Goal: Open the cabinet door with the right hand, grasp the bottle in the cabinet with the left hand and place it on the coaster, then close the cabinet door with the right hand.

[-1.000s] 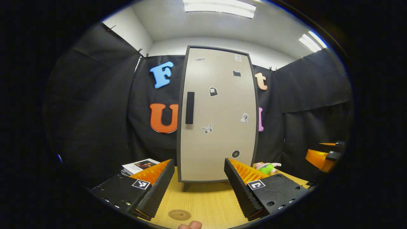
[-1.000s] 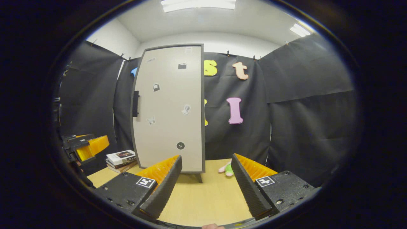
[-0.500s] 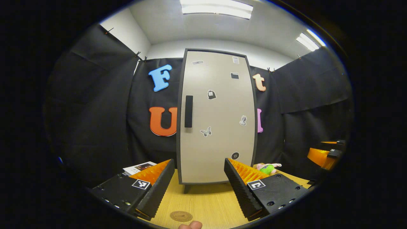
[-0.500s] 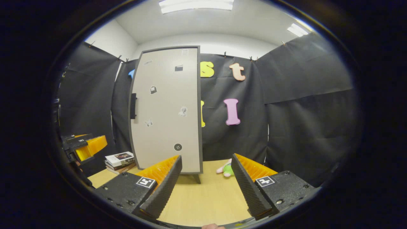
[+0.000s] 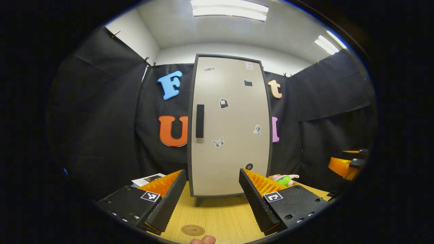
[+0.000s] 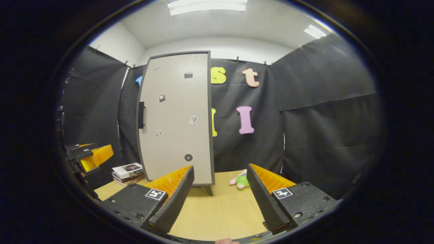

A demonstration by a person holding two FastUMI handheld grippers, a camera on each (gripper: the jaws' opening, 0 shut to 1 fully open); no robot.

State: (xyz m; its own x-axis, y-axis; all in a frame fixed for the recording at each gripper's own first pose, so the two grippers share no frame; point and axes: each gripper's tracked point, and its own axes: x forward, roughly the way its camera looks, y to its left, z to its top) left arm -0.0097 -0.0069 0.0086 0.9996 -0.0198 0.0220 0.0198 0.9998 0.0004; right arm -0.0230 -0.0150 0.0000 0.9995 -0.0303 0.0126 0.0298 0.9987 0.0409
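wooden tabletop (image 5: 217, 217) ran from the grippers to a tall beige cabinet (image 5: 230, 135) standing on short legs against the black cloth wall, its door (image 6: 176, 128) shut flat with a dark vertical handle (image 5: 200, 121) near its left edge. compared with a second before, the cabinet sat a little lower and smaller in both views, so both grippers had drawn back slightly; nothing on the table had shifted. the left gripper (image 5: 212, 193) had its jaws wide apart and held nothing, with bare wood between the fingers and the cabinet's base. the right gripper (image 6: 219, 189) was likewise spread wide and empty, aimed at the cabinet's right edge with open tabletop ahead. the round coaster (image 5: 192, 230) lay on the wood just in front of the left gripper, near the table's near edge, by a fingertip (image 5: 202, 240) at the bottom rim. a stack of books (image 6: 129, 170) sat left of the cabinet and a small plush toy (image 6: 240, 180) to its right, both well apart from the coaster. the bottle could not be seen behind the shut door
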